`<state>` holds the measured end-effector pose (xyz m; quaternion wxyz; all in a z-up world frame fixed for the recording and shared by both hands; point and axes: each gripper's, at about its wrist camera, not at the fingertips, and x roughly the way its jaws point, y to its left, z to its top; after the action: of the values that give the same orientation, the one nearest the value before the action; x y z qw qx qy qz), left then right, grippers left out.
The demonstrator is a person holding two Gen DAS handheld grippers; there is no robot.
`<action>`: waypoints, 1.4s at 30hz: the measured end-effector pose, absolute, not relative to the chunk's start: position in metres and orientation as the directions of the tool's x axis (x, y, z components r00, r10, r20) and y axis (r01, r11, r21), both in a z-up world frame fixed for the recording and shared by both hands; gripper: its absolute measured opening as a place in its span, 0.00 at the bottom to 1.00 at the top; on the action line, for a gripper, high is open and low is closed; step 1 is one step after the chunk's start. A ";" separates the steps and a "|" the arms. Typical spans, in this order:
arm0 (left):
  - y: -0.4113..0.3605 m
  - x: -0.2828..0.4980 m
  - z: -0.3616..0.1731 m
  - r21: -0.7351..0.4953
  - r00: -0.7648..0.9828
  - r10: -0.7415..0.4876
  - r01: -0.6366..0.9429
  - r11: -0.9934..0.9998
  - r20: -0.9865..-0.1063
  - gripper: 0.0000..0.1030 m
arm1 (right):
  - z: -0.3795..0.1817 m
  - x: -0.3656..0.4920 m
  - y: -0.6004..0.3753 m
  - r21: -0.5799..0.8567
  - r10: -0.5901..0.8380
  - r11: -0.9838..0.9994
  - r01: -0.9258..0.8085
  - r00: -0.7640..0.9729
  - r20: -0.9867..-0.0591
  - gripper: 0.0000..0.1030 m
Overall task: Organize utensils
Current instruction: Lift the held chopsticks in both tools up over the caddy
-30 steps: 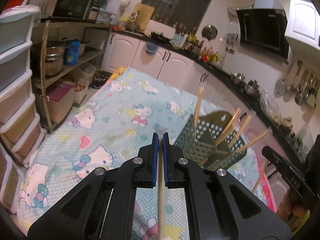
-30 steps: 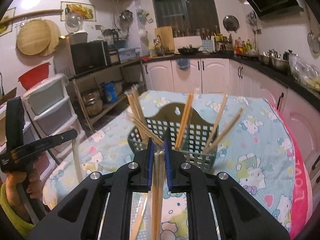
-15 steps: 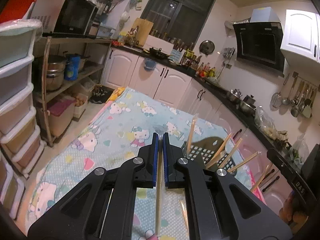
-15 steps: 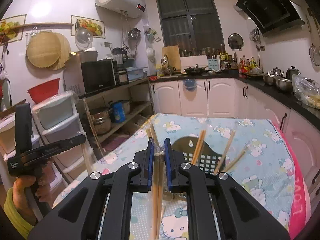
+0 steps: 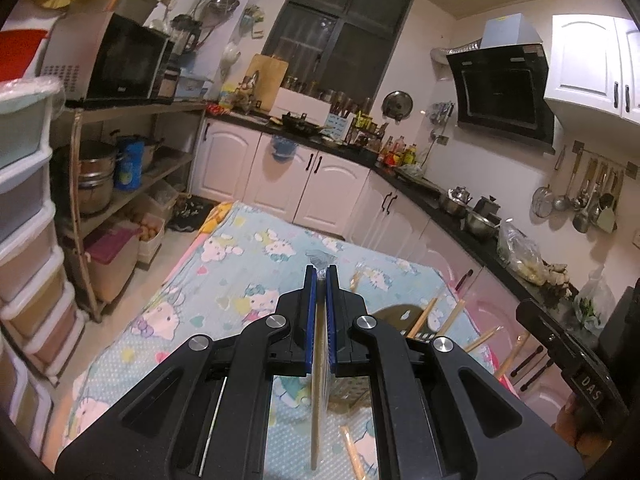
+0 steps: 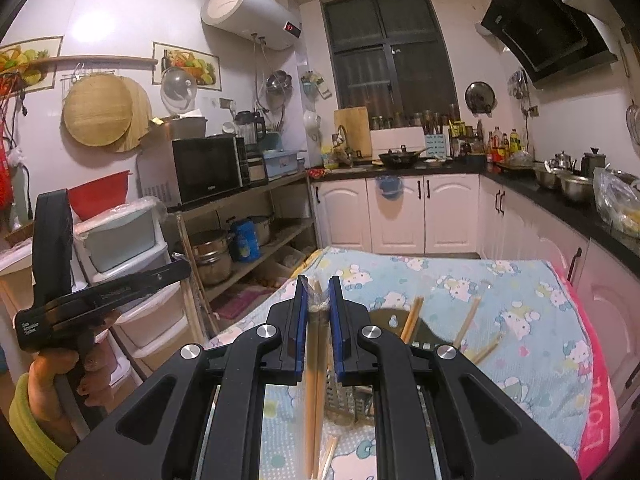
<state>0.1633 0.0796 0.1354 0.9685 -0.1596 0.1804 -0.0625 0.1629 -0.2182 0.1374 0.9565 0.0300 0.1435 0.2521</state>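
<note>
Currently, your left gripper [image 5: 321,280] has its blue-padded jaws closed on a single pale wooden chopstick in a clear plastic sleeve [image 5: 316,380], whose lower end is cut off by the frame. Your right gripper [image 6: 318,286] clamps a pair of wooden chopsticks in a clear wrapper [image 6: 314,380]; their lower ends are likewise cut off. Below both tools, the grey-green perforated plastic utensil basket [image 6: 394,320] stands on the pale blue cartoon-cat tablecloth [image 5: 248,272], mostly hidden behind the black gripper bodies. Loose wooden chopsticks [image 6: 468,322] lean out of the basket; their count cannot be determined. More wrapped chopsticks [image 5: 352,454] lie on the cloth, partly hidden.
</note>
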 end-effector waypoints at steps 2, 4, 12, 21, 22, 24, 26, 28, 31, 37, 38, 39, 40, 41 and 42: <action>0.076 0.166 0.141 -0.332 0.930 -0.185 0.074 0.940 -0.318 0.01 | 0.142 0.164 -0.219 0.125 0.488 0.873 -0.472 0.835 -0.252 0.10; 0.073 0.169 0.145 -0.336 0.932 -0.192 0.082 0.938 -0.308 0.01 | 0.148 0.165 -0.220 0.123 0.486 0.874 -0.470 0.840 -0.242 0.10; 0.055 0.178 0.167 -0.340 0.947 -0.216 0.127 0.932 -0.238 0.01 | 0.167 0.171 -0.231 0.121 0.471 0.882 -0.455 0.861 -0.191 0.10; 0.030 0.189 0.187 -0.297 0.963 -0.201 0.142 0.944 -0.179 0.01 | 0.181 0.186 -0.250 0.132 0.429 0.901 -0.412 0.891 -0.150 0.10; 0.028 0.190 0.189 -0.290 0.965 -0.197 0.141 0.947 -0.174 0.01 | 0.182 0.187 -0.253 0.136 0.425 0.903 -0.407 0.893 -0.146 0.10; 0.023 0.191 0.191 -0.272 0.968 -0.188 0.139 0.952 -0.164 0.01 | 0.184 0.190 -0.259 0.141 0.418 0.906 -0.400 0.898 -0.138 0.10; 0.019 0.194 0.191 -0.260 0.970 -0.184 0.138 0.956 -0.161 0.01 | 0.184 0.193 -0.263 0.145 0.410 0.909 -0.392 0.903 -0.131 0.10; 0.016 0.199 0.192 -0.257 0.970 -0.182 0.137 0.957 -0.160 0.01 | 0.185 0.196 -0.268 0.150 0.404 0.910 -0.385 0.905 -0.129 0.10; 0.012 0.205 0.194 -0.249 0.972 -0.175 0.132 0.959 -0.158 0.01 | 0.187 0.202 -0.274 0.154 0.390 0.916 -0.370 0.913 -0.124 0.10; 0.004 0.214 0.194 -0.223 0.978 -0.156 0.123 0.967 -0.137 0.01 | 0.192 0.213 -0.279 0.135 0.352 0.932 -0.337 0.930 -0.107 0.10; 0.003 0.216 0.193 -0.219 0.979 -0.154 0.123 0.968 -0.133 0.01 | 0.192 0.215 -0.279 0.130 0.345 0.935 -0.331 0.933 -0.103 0.10; 0.001 0.217 0.191 -0.213 0.981 -0.151 0.122 0.969 -0.125 0.01 | 0.192 0.216 -0.280 0.124 0.333 0.939 -0.321 0.938 -0.096 0.10; 0.000 0.219 0.190 -0.210 0.982 -0.147 0.119 0.970 -0.121 0.01 | 0.192 0.218 -0.281 0.118 0.322 0.943 -0.311 0.942 -0.090 0.10; -0.001 0.220 0.188 -0.206 0.982 -0.145 0.118 0.971 -0.120 0.01 | 0.191 0.219 -0.281 0.114 0.316 0.945 -0.306 0.945 -0.087 0.10; -0.002 0.222 0.186 -0.208 0.982 -0.144 0.117 0.971 -0.121 0.01 | 0.190 0.221 -0.281 0.113 0.311 0.947 -0.301 0.947 -0.084 0.10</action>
<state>0.2224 -0.0015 0.1864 0.9904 -0.1002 0.0679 -0.0660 0.2206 -0.2814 0.1902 0.9854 0.0492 0.0505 0.1551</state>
